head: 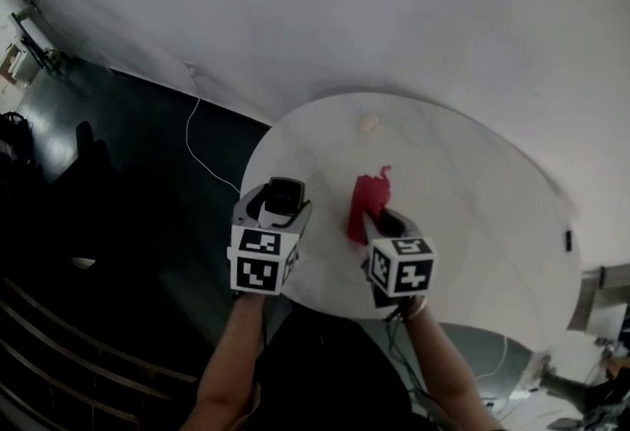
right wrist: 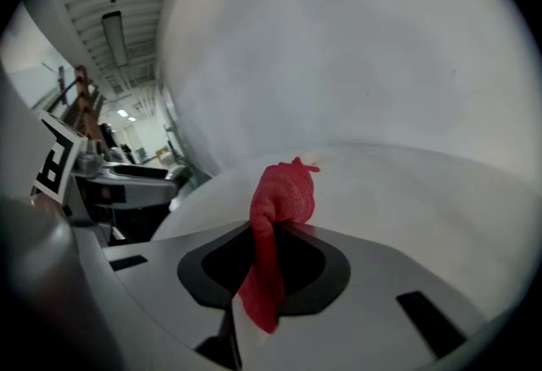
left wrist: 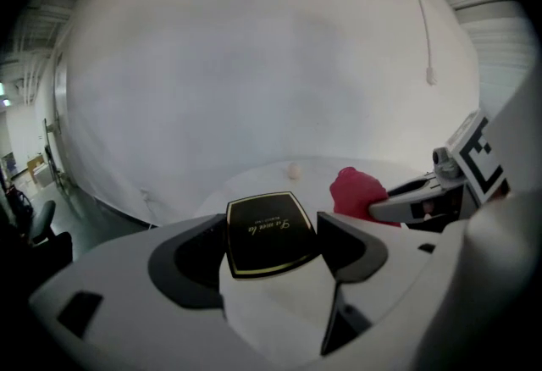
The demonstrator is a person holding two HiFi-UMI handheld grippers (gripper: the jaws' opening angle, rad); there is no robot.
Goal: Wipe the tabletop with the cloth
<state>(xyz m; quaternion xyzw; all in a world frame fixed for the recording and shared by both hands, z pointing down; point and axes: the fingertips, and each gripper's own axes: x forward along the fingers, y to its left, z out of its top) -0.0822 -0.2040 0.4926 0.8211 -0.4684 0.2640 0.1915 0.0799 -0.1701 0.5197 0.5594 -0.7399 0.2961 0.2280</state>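
Head view: I have both grippers over the near edge of the round white table [head: 472, 213]. The right gripper [head: 379, 219] carries the red cloth [head: 371, 195], and a small pale lump [head: 368, 123] lies farther out.

Left gripper view: the left gripper [left wrist: 273, 235] has its tongs pinching a black gold-edged box [left wrist: 269, 229], so it plays no part in the wiping.

Right gripper view: the tongs are pressed onto the cloth [right wrist: 282, 196], which is bunched ahead of them over the tabletop. I cannot tell whether it touches. I judge the wiping barely started, with nearly the whole surface left.
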